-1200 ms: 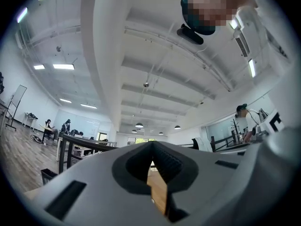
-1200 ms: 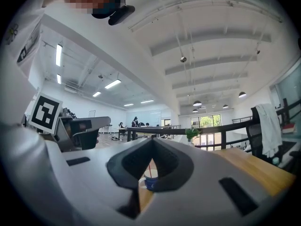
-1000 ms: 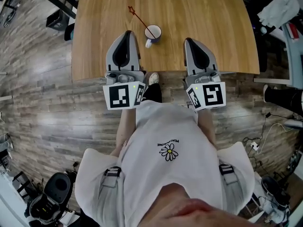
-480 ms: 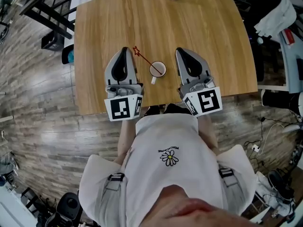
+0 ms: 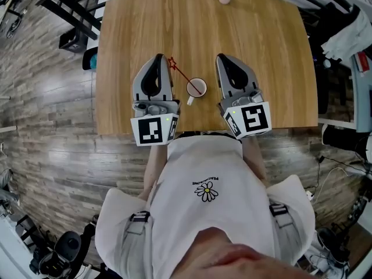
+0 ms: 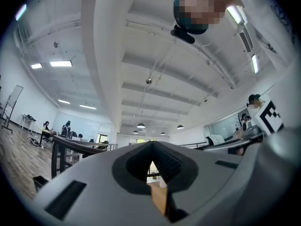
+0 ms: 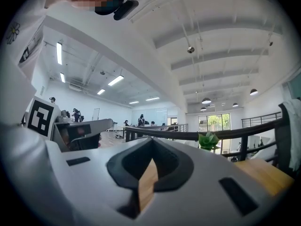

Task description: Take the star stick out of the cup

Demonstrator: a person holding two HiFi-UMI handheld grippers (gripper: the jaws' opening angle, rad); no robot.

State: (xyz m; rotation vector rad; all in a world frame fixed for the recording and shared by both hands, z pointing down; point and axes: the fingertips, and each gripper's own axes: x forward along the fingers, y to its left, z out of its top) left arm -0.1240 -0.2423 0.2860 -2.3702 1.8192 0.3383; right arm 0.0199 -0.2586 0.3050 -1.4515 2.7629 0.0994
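Jaws clenched on nothing, the left gripper [image 5: 158,57] and right gripper [image 5: 223,57] flank the cup [image 5: 196,87] on the wooden surface [image 5: 261,51], where the star stick [image 5: 181,72] leans toward 10 o'clock. The best move is probably to open the left jaws, pinch the shaft and draw along its slant.

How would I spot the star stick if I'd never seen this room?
On the wooden table, near the person's edge, a white cup stands between the left gripper and right gripper. The star stick leans out of it leftward: thin, red, star-tipped.
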